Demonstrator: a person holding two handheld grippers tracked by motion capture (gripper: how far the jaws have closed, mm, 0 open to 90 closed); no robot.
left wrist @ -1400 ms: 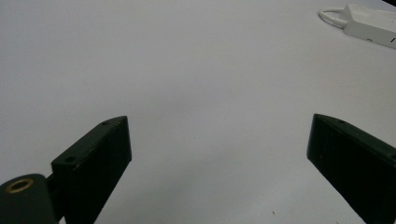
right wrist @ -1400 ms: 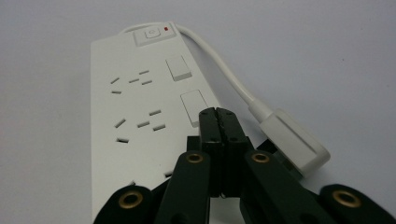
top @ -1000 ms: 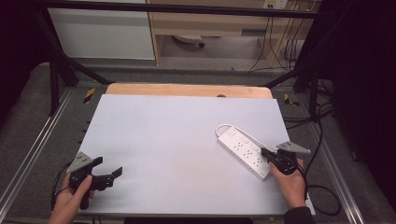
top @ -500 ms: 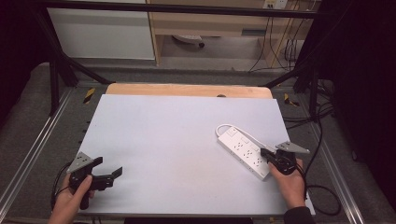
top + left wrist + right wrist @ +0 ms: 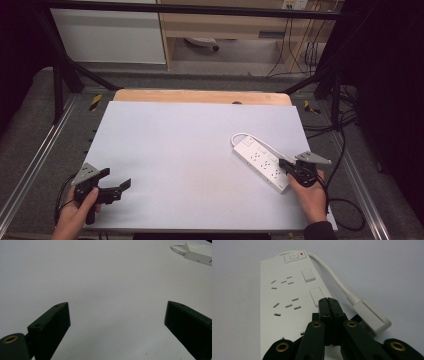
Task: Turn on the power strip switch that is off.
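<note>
Power strip point(image 5: 261, 161) lies lower right of high view on desk point(image 5: 190, 145), long axis diagonal, upper left to lower right. Right gripper point(image 5: 290, 169) fingers closed, empty, over strip's near end by plug point(image 5: 372, 317). Left gripper point(image 5: 116, 181) fingers spread open, lower left, well apart.

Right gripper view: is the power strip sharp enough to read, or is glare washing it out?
Right gripper view: power strip evenly lit, slots and red light crisp, no glare; the right hand-held gripper nearest the lens is slightly soft. Left gripper view: strip small and blurry. High view: table bright, surroundings dark.
</note>
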